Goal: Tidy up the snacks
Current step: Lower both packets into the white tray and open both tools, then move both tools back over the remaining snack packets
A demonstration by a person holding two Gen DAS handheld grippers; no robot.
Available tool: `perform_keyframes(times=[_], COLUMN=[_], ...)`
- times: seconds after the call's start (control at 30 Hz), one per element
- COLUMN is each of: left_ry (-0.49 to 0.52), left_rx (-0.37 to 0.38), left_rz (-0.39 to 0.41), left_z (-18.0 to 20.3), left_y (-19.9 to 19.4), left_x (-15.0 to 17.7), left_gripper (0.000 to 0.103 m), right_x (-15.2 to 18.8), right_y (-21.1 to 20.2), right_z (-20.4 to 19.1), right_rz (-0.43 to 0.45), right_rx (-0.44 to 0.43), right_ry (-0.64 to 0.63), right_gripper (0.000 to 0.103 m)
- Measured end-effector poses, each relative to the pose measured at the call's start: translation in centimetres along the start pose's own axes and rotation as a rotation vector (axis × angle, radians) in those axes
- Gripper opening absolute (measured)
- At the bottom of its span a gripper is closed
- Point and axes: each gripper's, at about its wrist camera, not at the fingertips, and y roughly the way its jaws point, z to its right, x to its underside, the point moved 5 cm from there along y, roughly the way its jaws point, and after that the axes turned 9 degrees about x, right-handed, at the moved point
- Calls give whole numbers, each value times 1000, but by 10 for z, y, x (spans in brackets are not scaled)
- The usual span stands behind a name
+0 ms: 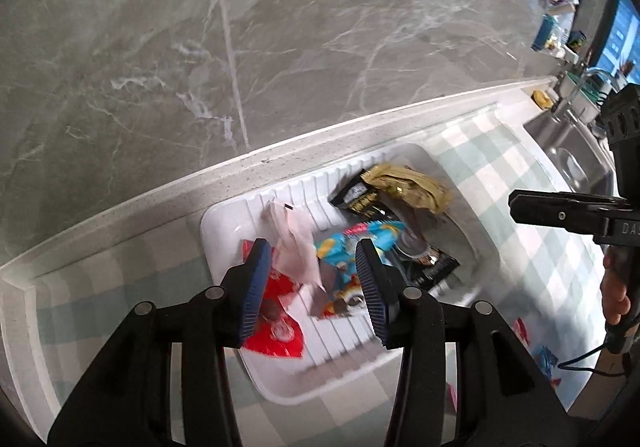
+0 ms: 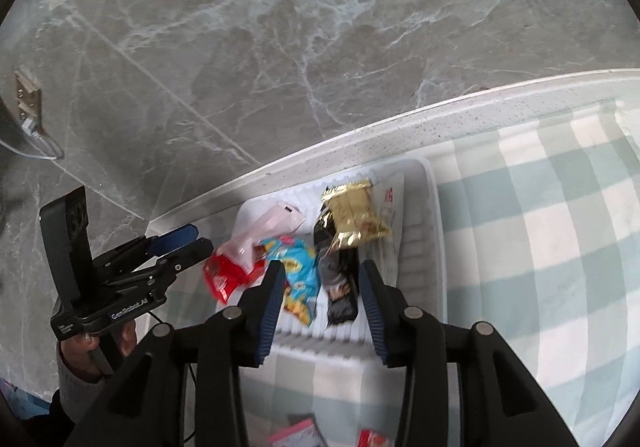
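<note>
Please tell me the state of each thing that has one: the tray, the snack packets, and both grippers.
White ribbed plastic tray: holds several packets.
Gold foil packet: crumpled, lying on top.
Blue printed packet: lying flat.
Left gripper: jaws open, empty.
Right gripper: jaws open, empty.

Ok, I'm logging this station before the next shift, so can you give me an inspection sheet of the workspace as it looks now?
Surface: green-and-white checked cloth on a white speckled counter.
Job's things: white ribbed plastic tray holding a red packet, pale pink packet, blue patterned packet, black packet and gold foil packet.
Clutter: a few packets on the cloth outside the tray; too blurred to identify.
Grippers: left tool and right tool open, above the tray, nothing between the pads.
Cables: thin black cable below the right hand.
Surroundings: grey marble wall, steel sink.
</note>
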Motion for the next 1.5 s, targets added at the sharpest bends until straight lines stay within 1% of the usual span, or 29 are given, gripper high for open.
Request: perform_keyframes(times=[0.33,0.57,0.67,0.87,1.1,1.17,1.27,1.4,1.5], left_ry=[53,75,77,53,42,39,42,54,64], left_rx=[21,43,56,88,113,121,129,133,140], left_rz=[-3,-21,-33,-58,-114,-131,-159,-191,-213], left_z=[47,72,81,89,94,95,98,100,103], left_y=[-32,-45,-50,-55,-56,-57,-59,-60,-61], left_x=[40,76,96,136,183,197,218,239,253], left_gripper=[42,43,43,44,44,44,44,44,44], right_x=[59,104,123,156,193,203,222,244,253], right_y=[-44,-61,-66,-74,-82,-82,-80,-74,-69], right_z=[-8,-9,-6,7,23,26,31,35,38], right_rz=[14,0,-9,-31,-59,-76,-106,-146,-162], right_rx=[29,53,81,113,154,155,154,146,131], right_ry=[-37,-50,-53,-20,11,27,58,109,158], right_gripper=[46,48,48,48,49,49,54,54,54])
